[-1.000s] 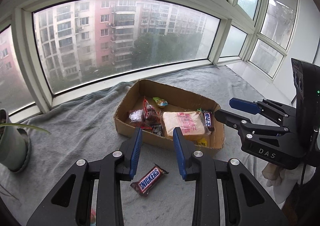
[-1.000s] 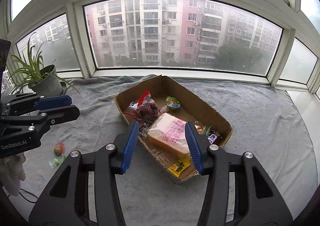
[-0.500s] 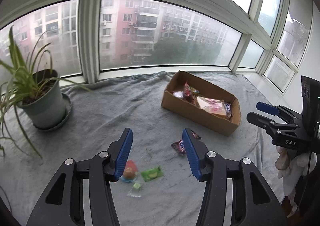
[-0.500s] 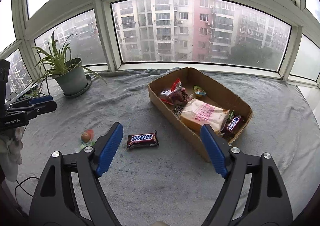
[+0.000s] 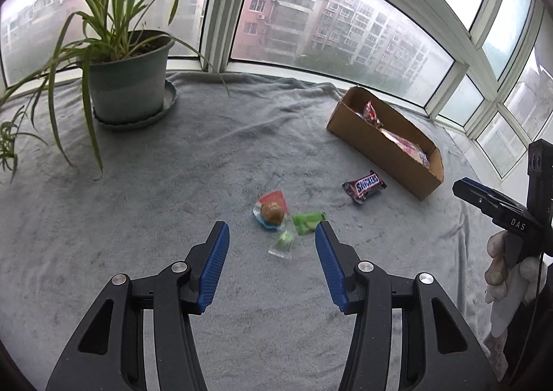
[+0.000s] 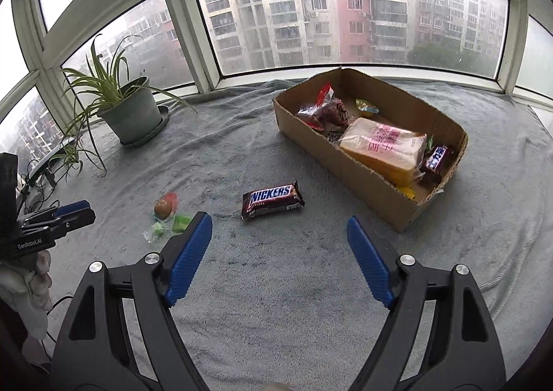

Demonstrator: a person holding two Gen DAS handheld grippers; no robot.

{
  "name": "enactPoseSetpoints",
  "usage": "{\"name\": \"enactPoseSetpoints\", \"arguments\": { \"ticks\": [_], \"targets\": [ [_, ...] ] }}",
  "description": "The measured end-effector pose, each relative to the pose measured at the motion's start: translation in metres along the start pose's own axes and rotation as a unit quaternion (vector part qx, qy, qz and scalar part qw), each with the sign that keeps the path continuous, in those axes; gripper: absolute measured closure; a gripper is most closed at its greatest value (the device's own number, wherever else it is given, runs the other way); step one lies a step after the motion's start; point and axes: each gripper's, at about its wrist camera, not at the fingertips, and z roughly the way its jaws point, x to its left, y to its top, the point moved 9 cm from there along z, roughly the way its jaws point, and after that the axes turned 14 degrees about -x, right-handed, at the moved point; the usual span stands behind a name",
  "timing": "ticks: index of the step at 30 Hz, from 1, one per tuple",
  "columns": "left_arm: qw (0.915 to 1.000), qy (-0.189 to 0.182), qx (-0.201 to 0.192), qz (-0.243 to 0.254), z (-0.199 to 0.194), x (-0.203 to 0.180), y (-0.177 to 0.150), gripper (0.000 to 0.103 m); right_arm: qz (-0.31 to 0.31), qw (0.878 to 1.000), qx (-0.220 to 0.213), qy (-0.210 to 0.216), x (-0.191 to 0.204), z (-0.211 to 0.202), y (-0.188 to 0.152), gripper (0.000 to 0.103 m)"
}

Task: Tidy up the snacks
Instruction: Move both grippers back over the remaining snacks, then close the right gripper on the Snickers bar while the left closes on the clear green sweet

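A cardboard box (image 6: pixel 312 135) on the grey blanket holds a bread loaf (image 6: pixel 383 145), a red snack bag (image 6: pixel 326 111) and other small packs. The box also shows in the left wrist view (image 5: pixel 380 145). A Snickers bar (image 6: pixel 273 199) (image 5: pixel 364 186) lies loose on the blanket left of the box. Three small snacks lie further left: a red-wrapped round one (image 5: pixel 271 213) (image 6: pixel 165 206) and two green packets (image 5: pixel 308 222) (image 5: pixel 283 242). My left gripper (image 5: pixel 270 235) is open and empty, just short of these small snacks. My right gripper (image 6: pixel 278 225) is wide open and empty, held back from the Snickers bar.
A potted spider plant (image 5: pixel 129 80) (image 6: pixel 129 112) stands on a saucer at the back left by the window. The grey blanket (image 6: pixel 276 287) covers the sill platform. Cables and a stand (image 6: pixel 38 169) lie off its left edge.
Both grippers have pulled back from the box and opened wider. The left one has swung left toward the small snacks, bringing the plant into view.
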Motion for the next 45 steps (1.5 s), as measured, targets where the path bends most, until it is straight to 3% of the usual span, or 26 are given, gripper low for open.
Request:
{"name": "enactPoseSetpoints", "arguments": {
  "ticks": [24, 37, 45],
  "targets": [
    [0.9981, -0.021, 0.05, 0.03, 0.04, -0.008, -0.041, 0.057, -0.004, 0.998, 0.062, 0.009, 0.016, 0.075, -0.02, 0.02],
    [0.9955, -0.036, 0.071, 0.051, 0.063, -0.012, -0.05, 0.064, 0.082, 0.991, 0.101, 0.013, 0.003, 0.119, -0.022, 0.023],
    [0.9935, -0.039, 0.078, 0.073, 0.075, -0.015, -0.055, 0.069, 0.087, 0.99, 0.111, -0.004, 0.005, 0.141, -0.019, 0.023]
  ]
}}
